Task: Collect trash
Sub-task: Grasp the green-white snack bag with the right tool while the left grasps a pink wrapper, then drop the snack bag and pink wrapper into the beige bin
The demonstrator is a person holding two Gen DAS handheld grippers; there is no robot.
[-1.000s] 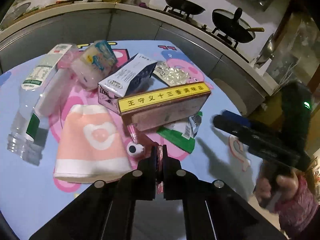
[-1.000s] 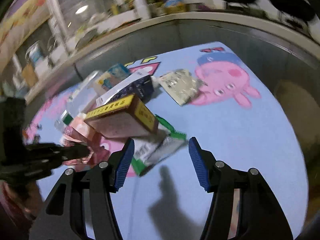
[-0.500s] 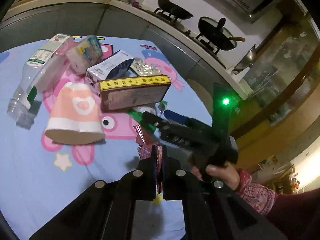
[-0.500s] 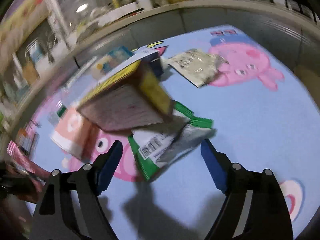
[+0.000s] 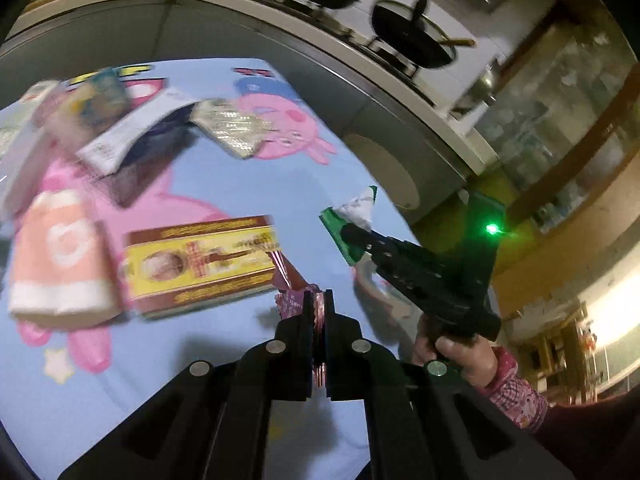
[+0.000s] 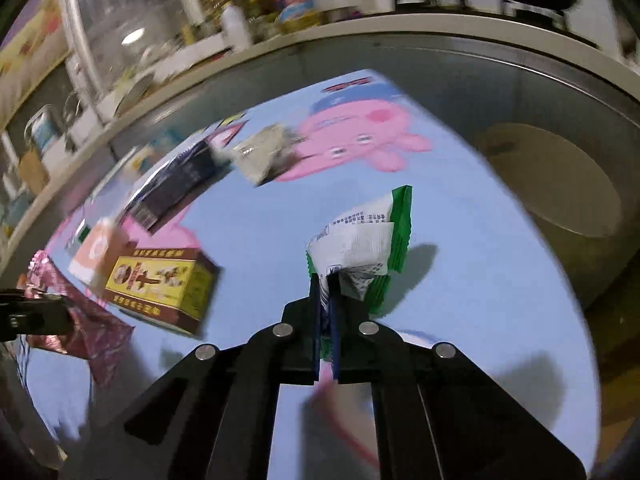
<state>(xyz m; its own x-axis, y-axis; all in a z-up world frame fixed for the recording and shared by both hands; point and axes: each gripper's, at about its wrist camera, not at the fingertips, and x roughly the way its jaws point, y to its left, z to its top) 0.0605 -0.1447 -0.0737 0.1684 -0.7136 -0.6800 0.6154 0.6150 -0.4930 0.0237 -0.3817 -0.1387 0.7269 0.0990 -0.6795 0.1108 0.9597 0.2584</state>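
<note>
Right claw just snapped shut, jaws clamped on the green-white wrapper, lifted clear of the blue mat, presumably for binning. Left claw pinches a pink wrapper. Yellow box mid-left, remaining trash heaped upper left.

Dim, fisheye-warped; left side probably motion-blurred.

Black left tongs with silver round screws are noted; right tongs carry blue pads, a green light; pink patterned cuff under dark sleeve is worn
</note>
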